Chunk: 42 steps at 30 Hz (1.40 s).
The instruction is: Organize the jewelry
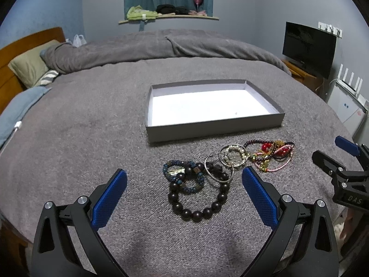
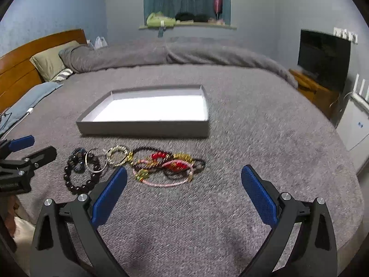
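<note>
A row of jewelry lies on the grey bedspread in front of an empty grey box (image 1: 214, 128) with a white floor. It holds a dark wooden bead bracelet (image 1: 198, 198), a blue braided bracelet (image 1: 182, 175), silver bangles (image 1: 219, 166), a pearl bracelet (image 1: 235, 154) and red and pink cord pieces (image 1: 274, 154). My left gripper (image 1: 184, 180) is open and empty, its fingers on either side of the dark bead bracelet. My right gripper (image 2: 184, 177) is open and empty, just in front of the red and pink cords (image 2: 170, 166). The box (image 2: 145, 129) lies beyond them.
A folded grey duvet (image 1: 161, 46) lies across the far side of the bed, pillows (image 1: 30, 62) and a wooden headboard at the left. A TV (image 1: 309, 46) on a wooden stand and a white appliance (image 1: 348, 110) stand to the right of the bed.
</note>
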Available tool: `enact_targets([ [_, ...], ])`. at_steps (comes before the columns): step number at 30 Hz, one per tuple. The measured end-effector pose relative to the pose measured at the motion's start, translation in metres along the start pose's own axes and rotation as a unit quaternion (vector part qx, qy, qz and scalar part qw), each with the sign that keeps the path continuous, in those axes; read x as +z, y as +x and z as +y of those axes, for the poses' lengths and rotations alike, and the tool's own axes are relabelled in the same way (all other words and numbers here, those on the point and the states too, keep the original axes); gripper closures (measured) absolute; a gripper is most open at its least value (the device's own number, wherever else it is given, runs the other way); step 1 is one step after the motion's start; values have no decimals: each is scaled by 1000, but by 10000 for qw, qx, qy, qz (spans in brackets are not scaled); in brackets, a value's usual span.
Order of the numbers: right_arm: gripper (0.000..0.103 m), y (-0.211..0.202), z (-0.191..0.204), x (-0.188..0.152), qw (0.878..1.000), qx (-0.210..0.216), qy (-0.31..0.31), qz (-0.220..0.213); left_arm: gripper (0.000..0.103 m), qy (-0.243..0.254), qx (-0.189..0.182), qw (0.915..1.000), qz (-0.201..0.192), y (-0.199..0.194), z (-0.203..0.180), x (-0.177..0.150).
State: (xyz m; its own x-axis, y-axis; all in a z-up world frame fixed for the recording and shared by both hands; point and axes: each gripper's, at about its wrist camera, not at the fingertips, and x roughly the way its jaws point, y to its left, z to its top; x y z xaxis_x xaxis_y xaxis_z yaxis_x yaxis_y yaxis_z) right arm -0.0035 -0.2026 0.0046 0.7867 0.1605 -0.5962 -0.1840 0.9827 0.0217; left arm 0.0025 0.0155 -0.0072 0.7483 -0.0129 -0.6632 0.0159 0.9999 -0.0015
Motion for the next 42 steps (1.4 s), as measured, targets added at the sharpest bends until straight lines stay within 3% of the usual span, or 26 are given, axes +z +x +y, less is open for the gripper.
enact_targets([
  [3,5,-3,-3,-5,9996,-6,-69,-279,4,-3,100,9999,61,4,6,-2],
  [9,5,15,-14,-11,9990,372,81,222,4,-188,119,9996,160,16,25,-7],
  [12,5,25,-13,-14,9986,323,-23,426,4,-153,-7,9999,-70,18,32,-14],
  [15,5,28,-8,-18,9985,286,-222,421,4,40,-152,9999,-19,25,35,-16],
  [20,5,38,-6,-24,9978,462,-299,372,4,148,40,9998,-105,39,46,-23],
  [25,7,50,-13,-26,9980,514,-177,333,5,89,-273,9995,-129,47,55,-26],
  [33,34,62,-23,-27,9960,780,162,410,13,769,-614,9951,-105,50,23,-36],
  [34,38,63,-23,-28,9958,789,162,438,23,774,-680,9947,-5,55,22,-35],
  [35,39,64,-23,-28,9956,802,156,463,26,741,-738,9945,28,55,22,-35],
  [42,44,68,-27,-33,9964,706,156,448,35,308,-843,9959,-112,50,39,-27],
])
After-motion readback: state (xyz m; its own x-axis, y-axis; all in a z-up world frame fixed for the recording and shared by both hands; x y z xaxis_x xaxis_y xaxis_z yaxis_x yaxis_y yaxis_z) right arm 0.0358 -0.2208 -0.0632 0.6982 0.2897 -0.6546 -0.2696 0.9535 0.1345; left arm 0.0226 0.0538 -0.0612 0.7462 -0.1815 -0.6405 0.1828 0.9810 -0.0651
